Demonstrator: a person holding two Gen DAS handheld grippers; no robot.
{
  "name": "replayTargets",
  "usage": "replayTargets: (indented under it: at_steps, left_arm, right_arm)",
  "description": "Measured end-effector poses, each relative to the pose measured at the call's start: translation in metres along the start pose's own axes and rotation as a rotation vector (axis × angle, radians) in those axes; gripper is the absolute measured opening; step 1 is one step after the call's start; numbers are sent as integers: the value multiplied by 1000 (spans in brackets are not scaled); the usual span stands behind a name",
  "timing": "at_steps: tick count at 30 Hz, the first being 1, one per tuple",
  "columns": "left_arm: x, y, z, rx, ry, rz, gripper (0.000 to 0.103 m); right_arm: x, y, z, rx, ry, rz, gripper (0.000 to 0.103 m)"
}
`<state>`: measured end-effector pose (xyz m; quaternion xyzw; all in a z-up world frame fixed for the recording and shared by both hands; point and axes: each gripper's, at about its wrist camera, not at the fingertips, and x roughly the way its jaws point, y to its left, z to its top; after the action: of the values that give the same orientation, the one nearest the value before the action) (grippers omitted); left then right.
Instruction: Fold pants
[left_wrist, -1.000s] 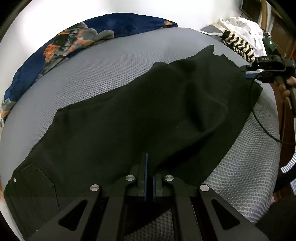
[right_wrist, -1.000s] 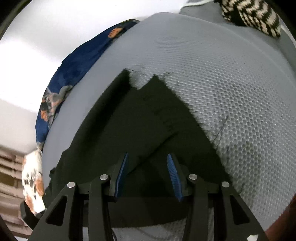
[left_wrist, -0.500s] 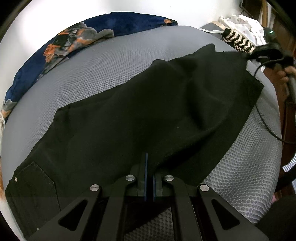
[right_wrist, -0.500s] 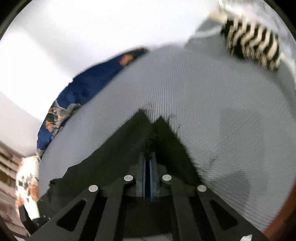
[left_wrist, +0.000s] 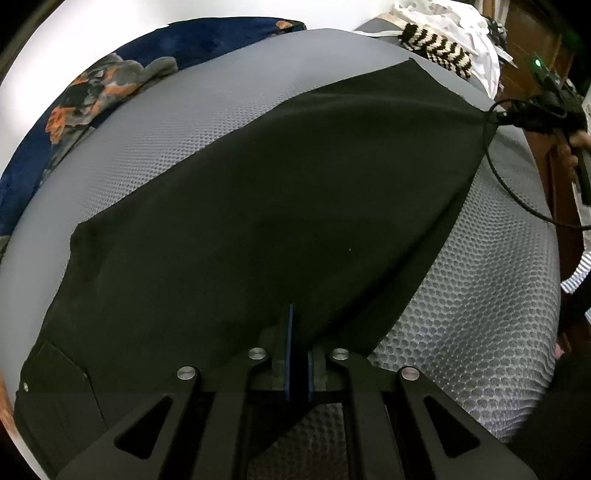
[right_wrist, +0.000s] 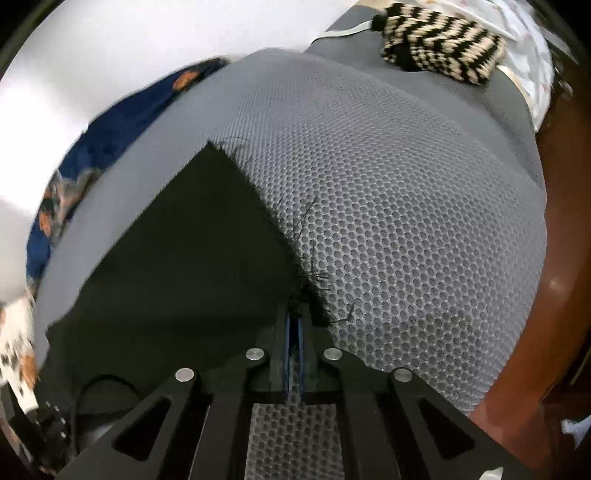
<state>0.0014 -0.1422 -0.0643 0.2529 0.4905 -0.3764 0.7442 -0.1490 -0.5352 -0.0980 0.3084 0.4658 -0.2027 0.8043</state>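
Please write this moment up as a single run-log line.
left gripper: shut on black pants | right gripper: shut on frayed hem | pants spread across grey mesh mattress | not yet folded

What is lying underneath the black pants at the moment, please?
The black pants lie on a grey honeycomb-mesh mattress, visible around their edges. Whatever is directly beneath the spread fabric is covered. Both grippers, left and right, have jaws shut on the cloth.

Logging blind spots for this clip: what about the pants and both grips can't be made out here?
- Left wrist view: the pants waistband runs off the lower-left edge; the left gripper frame covers the near hem.
- Right wrist view: the right gripper fingers hide the pinched frayed corner; layer count unclear.
- Both views: black fabric swallows creases.
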Motion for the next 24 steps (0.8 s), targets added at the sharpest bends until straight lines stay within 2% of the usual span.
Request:
replayTargets:
  at_steps: [2, 3, 5, 8, 10, 12, 15, 18, 22, 24]
  left_arm:
    - [-1, 2, 0, -8, 2, -11, 12]
    - [-2, 4, 0, -20, 4, -36, 18]
    - [-8, 6, 0, -45, 2, -71, 26]
    - [-28, 17, -3, -89, -46, -141, 38]
    - [-41, 29, -3, -127, -90, -161, 45]
    - [-51, 46, -3, -193, -143, -120, 52]
    - [-55, 84, -4, -355, -177, -23, 53]
    - [-52, 118, -9, -493, -177, 77, 53]
    - [-48, 157, -23, -620, -154, 200, 53]
    - [-46, 171, -30, -666, -141, 229, 53]
  right_arm:
    - [-3, 1, 5, -11, 22, -21, 22]
    - [-8, 0, 11, -6, 18, -31, 25]
    - [-17, -1, 21, -9, -15, -48, 26]
    - [-24, 10, 48, -62, -52, -6, 26]
    - [-15, 24, 71, -100, -49, 41, 26]
    - [0, 38, 89, -131, -43, 57, 27]
    - [30, 56, 113, -144, 5, 82, 29]
    - [58, 63, 130, -126, 46, 89, 29]
    - [66, 66, 135, -101, 40, 121, 30]
    - [69, 72, 135, -125, 36, 108, 23]
